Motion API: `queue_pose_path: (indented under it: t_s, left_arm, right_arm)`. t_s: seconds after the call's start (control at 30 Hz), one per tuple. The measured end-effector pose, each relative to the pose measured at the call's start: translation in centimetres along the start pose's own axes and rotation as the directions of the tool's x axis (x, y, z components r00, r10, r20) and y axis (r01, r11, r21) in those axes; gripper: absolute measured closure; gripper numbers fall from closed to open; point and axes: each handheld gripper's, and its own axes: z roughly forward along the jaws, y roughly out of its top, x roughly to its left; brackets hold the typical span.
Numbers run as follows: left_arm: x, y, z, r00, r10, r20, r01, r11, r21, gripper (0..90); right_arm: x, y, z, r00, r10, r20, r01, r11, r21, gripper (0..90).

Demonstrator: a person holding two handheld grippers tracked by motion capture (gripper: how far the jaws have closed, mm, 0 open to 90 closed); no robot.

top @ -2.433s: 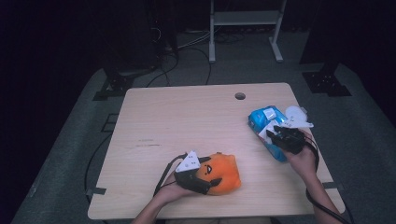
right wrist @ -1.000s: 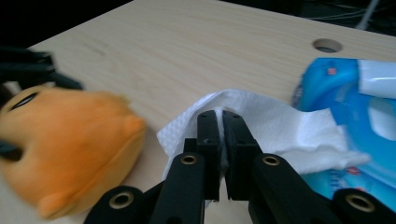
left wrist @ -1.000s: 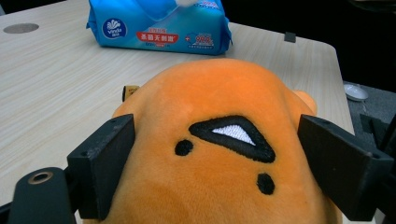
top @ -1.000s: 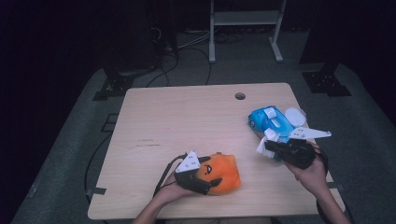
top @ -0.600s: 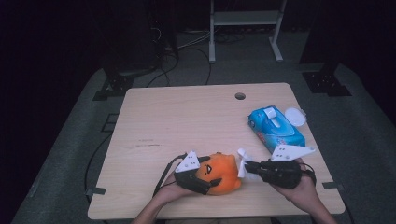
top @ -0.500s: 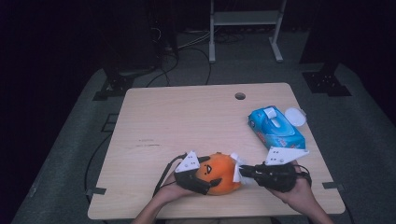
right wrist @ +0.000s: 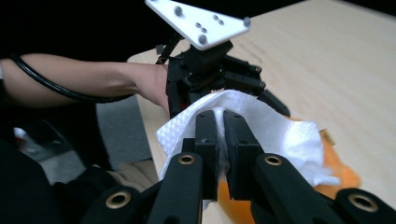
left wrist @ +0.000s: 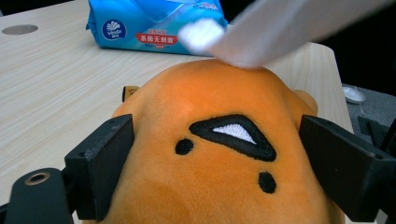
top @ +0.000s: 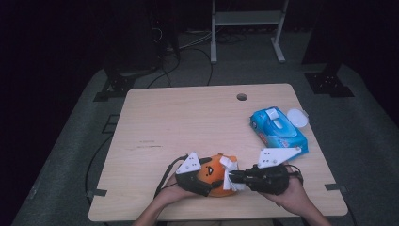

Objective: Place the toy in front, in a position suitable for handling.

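Showing "Vinda" on the blue wipes pack (left wrist: 154, 25); white wipe (right wrist: 261, 126) on orange plush (left wrist: 219, 154)

From my station, the orange plush toy (left wrist: 219, 154) runs off the bottom edge of the left gripper view, so I can't see its underside. Above the toy, the white wipe (left wrist: 280, 28) is a blur and cut by the top edge. Beyond the toy, the blue wipes pack (left wrist: 149, 23) is cropped at the top. In the right gripper view, the wipe (right wrist: 275, 130) covers most of the toy (right wrist: 341, 163), and the person's forearm (right wrist: 93, 84) behind it leaves the left edge.
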Motion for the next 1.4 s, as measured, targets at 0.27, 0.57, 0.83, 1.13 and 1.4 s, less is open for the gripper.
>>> queue_pose_path:
  t_s: [0.27, 0.57, 0.83, 1.13, 1.4]
  left_arm:
    - [0.1, 0.0, 0.0, 1.0, 0.005, 0.002, -0.005, 1.0, -0.002, 12.0]
    - [0.0, 0.1, 0.2, 1.0, 0.009, -0.004, -0.009, 0.9999, 0.012, 11.5]
    - [-0.3, 0.2, 0.2, 0.9986, 0.052, 0.007, -0.053, 0.9981, 0.032, 12.0]
    - [-0.8, 0.2, 0.3, 0.9922, 0.123, 0.021, -0.124, 0.9903, 0.063, 11.1]
    - [-0.4, 1.6, -0.9, 0.9954, 0.095, 0.014, -0.096, 0.9881, 0.12, 5.7]
  right_arm:
    - [-4.4, -1.5, 2.5, 0.9925, 0.121, -0.011, -0.121, 0.991, 0.055, 82.8]
    - [-6.1, -1.7, 3.9, 0.9922, 0.079, 0.097, -0.087, 0.993, 0.077, 75.2]
    - [-7.3, -2.0, 5.0, 0.9934, 0.083, 0.08, -0.09, 0.992, 0.089, 61.0]
    - [-7.2, -2.8, 6.5, 0.9916, 0.12, 0.048, -0.125, 0.984, 0.128, 61.2]
    - [-5.8, -3.0, 6.6, 0.993, 0.07, 0.095, -0.083, 0.986, 0.142, 70.5]
